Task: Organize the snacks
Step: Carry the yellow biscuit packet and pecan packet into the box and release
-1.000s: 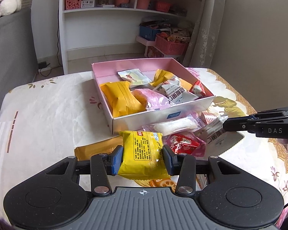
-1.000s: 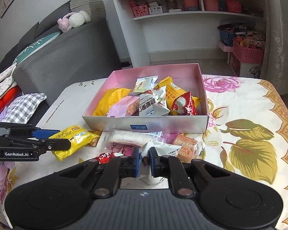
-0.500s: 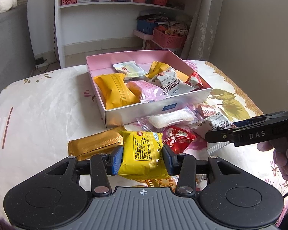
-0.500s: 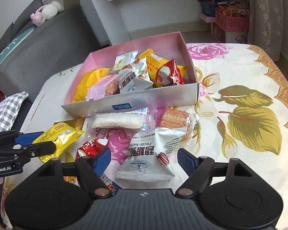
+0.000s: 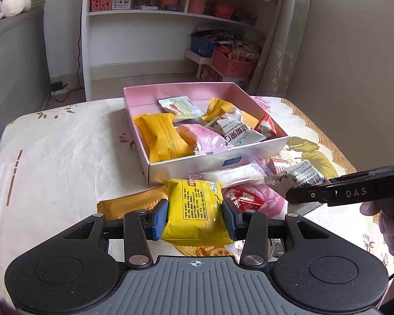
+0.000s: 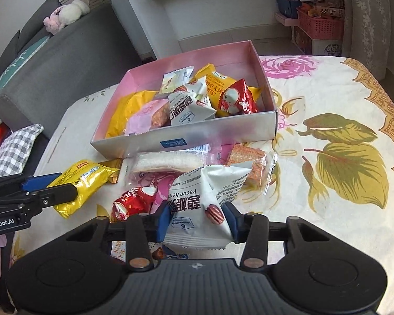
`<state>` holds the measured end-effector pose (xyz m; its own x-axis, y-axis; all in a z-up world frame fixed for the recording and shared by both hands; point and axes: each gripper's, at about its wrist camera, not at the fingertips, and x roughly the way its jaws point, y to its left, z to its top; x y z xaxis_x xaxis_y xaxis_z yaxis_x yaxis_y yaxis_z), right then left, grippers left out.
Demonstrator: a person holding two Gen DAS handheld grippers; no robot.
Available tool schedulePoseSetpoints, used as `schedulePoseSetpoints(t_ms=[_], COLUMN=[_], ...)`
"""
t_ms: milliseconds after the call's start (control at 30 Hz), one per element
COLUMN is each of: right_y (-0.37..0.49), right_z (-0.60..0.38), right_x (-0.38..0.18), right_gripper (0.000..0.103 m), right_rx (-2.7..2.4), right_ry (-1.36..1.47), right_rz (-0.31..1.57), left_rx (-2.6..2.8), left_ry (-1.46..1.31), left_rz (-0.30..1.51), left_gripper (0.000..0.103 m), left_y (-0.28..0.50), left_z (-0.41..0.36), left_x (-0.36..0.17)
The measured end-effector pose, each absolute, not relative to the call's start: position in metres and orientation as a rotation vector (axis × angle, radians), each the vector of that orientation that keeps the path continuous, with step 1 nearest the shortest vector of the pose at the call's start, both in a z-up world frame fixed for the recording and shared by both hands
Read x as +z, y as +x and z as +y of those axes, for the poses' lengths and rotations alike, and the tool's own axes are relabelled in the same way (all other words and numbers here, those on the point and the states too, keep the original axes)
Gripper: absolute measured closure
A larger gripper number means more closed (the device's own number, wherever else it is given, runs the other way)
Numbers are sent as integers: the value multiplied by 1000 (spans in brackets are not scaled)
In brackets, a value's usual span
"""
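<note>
- a gold wrapper (image 5: 134, 202) lies flat on the counter (image 5: 52, 157), on the left, partly behind the yellow packet.
- the left claw (image 5: 195, 216) grips a yellow packet (image 5: 195, 211); both blue pads press on its sides, and the packet sits just in front of the box.
- in the right wrist view the same left claw (image 6: 52, 187) reaches in from the left edge with the yellow packet (image 6: 84, 181) between its fingers.
- a pink box (image 6: 186, 136) stands open on the flowered cloth at the middle of the counter; inside lie an orange packet (image 5: 161, 137), a pink packet (image 5: 206, 139), a white packet with dark lettering (image 5: 236, 131), a pale packet (image 5: 180, 107) and a red packet (image 6: 236, 99).
- just in front of the box lie a clear-wrapped white bar (image 6: 168, 161) and a clear-wrapped orange wafer (image 6: 249, 162), side by side.
- a small red packet (image 6: 134, 200) lies between the two claws.
- the right claw (image 6: 197, 219) has its jaws closing on a white nut packet (image 6: 205, 204); the blue pads touch its sides.
- in the left wrist view the right claw (image 5: 325, 193) comes in from the right edge, held by a hand (image 5: 391, 215), with the white nut packet (image 5: 302, 177) at its tip.
</note>
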<state>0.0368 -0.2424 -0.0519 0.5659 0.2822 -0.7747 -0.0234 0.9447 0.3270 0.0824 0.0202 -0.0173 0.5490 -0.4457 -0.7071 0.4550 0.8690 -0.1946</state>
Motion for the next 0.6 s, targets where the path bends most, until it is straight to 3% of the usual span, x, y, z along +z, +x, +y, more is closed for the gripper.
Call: schedulePoseSetpoints(t_ms=[600], right_y=[91], right_z=[-262], right_x=[-3], right_gripper=[66], right_rx=[177], right_ry=[401], right_rz=[795], left_rx=[-455], left_ry=[-6], left_rz=[753], left_gripper=[61], left_y=[144], left_z=[3], left_x=[12])
